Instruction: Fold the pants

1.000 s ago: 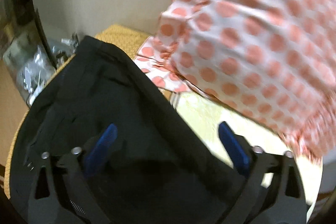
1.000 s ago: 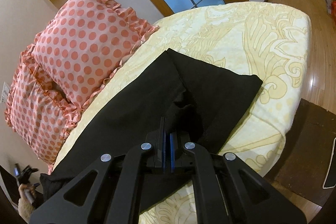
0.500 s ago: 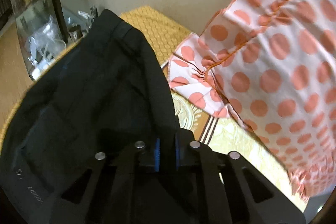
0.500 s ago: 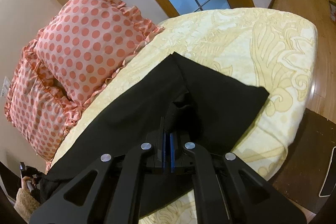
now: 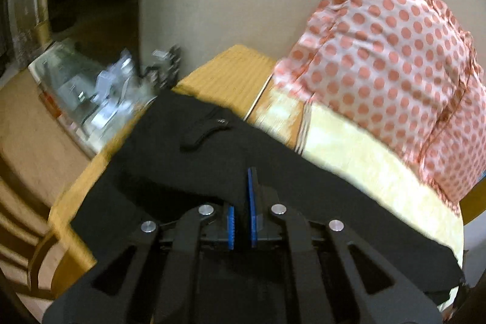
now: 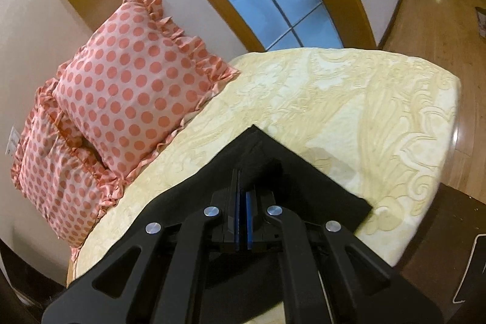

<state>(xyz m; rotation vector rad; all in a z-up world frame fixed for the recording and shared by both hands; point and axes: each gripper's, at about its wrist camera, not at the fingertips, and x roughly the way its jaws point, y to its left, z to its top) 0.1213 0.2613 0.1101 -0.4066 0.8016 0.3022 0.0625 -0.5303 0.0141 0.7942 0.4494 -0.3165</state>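
Black pants lie across the cream bedspread, their waist end with a pocket slit toward the bed's corner. My left gripper is shut on a fold of the black cloth, which rises between its blue pads. In the right wrist view the pants show as a dark wedge with a square corner on the bedspread. There my right gripper is shut on a bunched fold of the same pants, lifted a little off the bed.
Two pink polka-dot pillows lean on the wall at the head of the bed; one pillow shows in the left view. A cluttered low table stands beyond the bed's corner. A dark nightstand and wooden floor lie right of the bed.
My left gripper went from wide open over the waist to shut on the cloth, then pulled back with it, so more bed and pillow show. My right gripper rose slightly, holding its fold.
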